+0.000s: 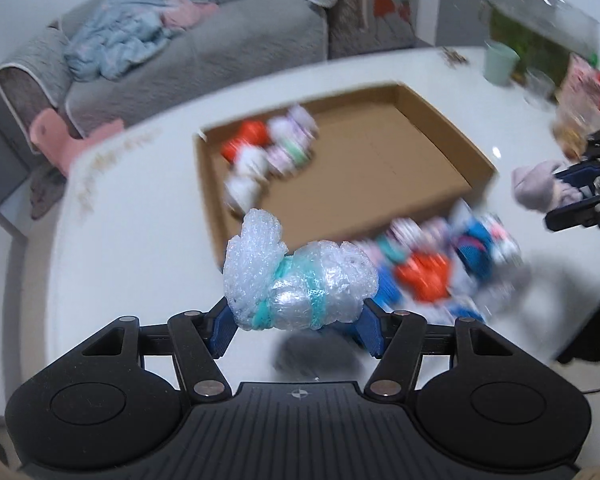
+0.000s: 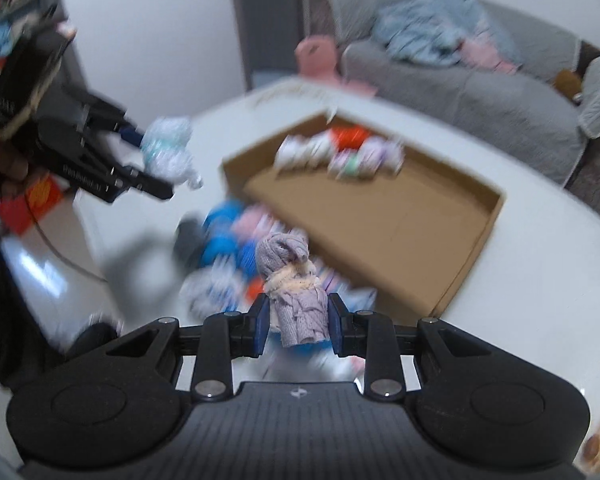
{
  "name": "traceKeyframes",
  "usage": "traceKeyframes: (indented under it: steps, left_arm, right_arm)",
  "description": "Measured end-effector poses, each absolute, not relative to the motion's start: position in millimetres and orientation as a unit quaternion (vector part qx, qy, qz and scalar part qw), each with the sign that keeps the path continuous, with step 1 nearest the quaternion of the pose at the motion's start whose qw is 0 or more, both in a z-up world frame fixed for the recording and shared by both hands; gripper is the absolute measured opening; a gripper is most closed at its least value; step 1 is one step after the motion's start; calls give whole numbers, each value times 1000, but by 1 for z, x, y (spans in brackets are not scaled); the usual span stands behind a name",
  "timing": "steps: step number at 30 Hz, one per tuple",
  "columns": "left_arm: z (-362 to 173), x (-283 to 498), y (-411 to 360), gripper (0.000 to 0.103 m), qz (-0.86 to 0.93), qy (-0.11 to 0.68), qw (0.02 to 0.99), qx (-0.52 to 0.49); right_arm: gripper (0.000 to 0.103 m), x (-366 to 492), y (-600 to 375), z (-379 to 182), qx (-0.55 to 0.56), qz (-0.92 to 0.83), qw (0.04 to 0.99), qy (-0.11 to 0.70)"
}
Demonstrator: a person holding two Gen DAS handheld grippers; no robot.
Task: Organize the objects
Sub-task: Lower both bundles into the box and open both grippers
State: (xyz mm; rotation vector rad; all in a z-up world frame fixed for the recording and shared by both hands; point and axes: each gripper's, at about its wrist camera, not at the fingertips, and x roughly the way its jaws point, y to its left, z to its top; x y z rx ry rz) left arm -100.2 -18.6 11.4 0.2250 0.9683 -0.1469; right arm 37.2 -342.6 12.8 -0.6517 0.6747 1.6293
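**Both grippers carry a bundle above the table**

Your left gripper [image 1: 298,320] is clamped on a white and teal bundle [image 1: 296,280]; the two blue fingers [image 1: 224,330] press it from both sides, and it is lifted off the white table [image 1: 140,220]. Ahead of this gripper lies the open cardboard box [image 1: 380,160], with several rolled items [image 1: 272,148] in its far left corner. Just to the right of the held bundle, a pile of colourful rolled items [image 1: 440,256] lies on the table beside the box.

Your right gripper [image 2: 298,328] is closed on a lavender knitted bundle [image 2: 296,280], which stands upright between its fingers [image 2: 260,330]. The pile [image 2: 224,240] is below and ahead of it, the box [image 2: 380,208] ahead and to the right. The background is blurred, so the small items cannot be named exactly.
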Motion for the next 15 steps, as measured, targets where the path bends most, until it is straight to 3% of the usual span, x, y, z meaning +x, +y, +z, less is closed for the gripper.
traceKeyframes:
  steps: [9, 15]
  left_arm:
    - [29, -17, -9, 67, -60, 429, 899, 69]
    - [14, 12, -18, 67, -81, 437, 893, 73]
  right_arm:
    - [27, 61, -259, 44, -249, 695, 631, 239]
    - [27, 55, -205, 26, -237, 710, 616, 244]
